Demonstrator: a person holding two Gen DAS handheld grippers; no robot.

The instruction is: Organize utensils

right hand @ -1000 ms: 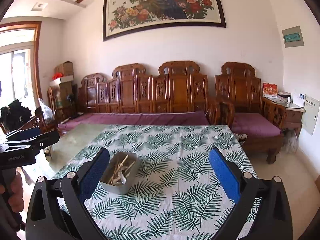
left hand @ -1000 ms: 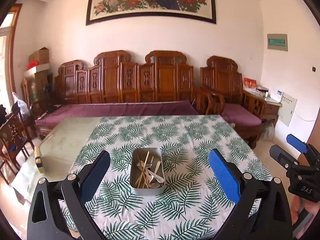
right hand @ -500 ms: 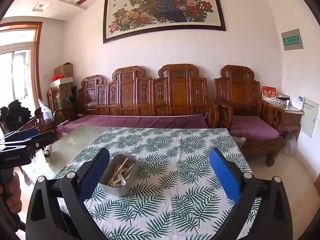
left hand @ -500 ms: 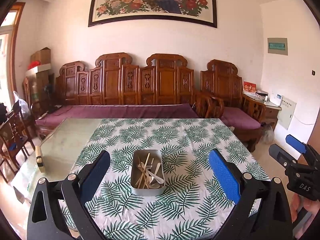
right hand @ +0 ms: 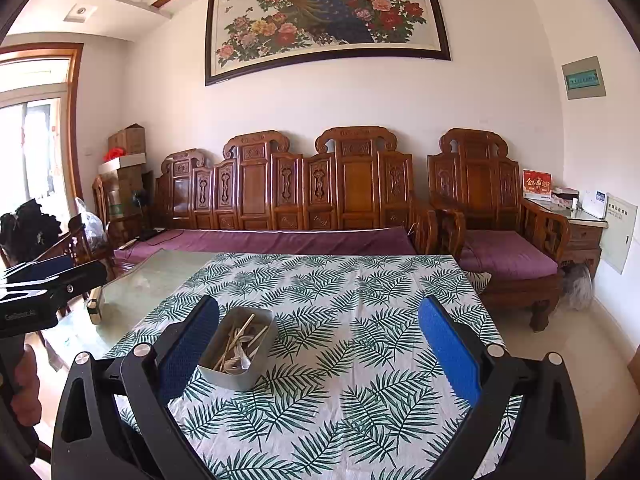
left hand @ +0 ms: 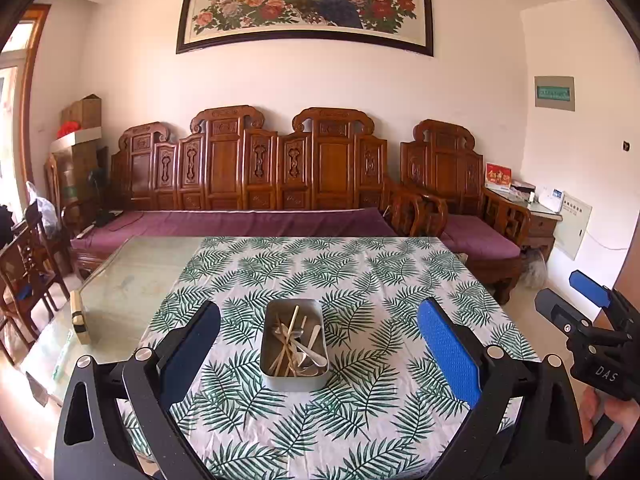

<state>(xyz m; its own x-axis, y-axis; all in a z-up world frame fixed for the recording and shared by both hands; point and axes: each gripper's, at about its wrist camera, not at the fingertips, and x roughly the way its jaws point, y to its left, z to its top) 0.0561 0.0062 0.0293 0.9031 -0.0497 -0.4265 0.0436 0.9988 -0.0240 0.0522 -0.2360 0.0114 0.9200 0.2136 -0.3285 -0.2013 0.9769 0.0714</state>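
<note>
Metal tin point(left hand: 295, 343) of utensils point(left hand: 296, 342), perhaps wooden sticks and spoons, slightly farther than before, left gripper point(left hand: 319, 350) and right gripper point(right hand: 319, 350) both spread wide, empty.

Metal tin point(left hand: 295, 340): jumbled contents, wooden sticks and pale spoons overlap, count unreadable; in the right wrist view its near-left corner point(right hand: 208, 360) sits behind a blue finger pad point(right hand: 188, 348). Left hand-held gripper point(left hand: 318, 354) and right hand-held gripper point(right hand: 318, 354): bodies cut off by the bottom edge. Table point(left hand: 120, 292): near edge hidden by gripper frames. Person's right hand point(left hand: 612, 420): cropped at frame edge. Wall panel point(left hand: 554, 93) text too small. Peacock painting point(left hand: 308, 0) top cropped in the left wrist view.
</note>
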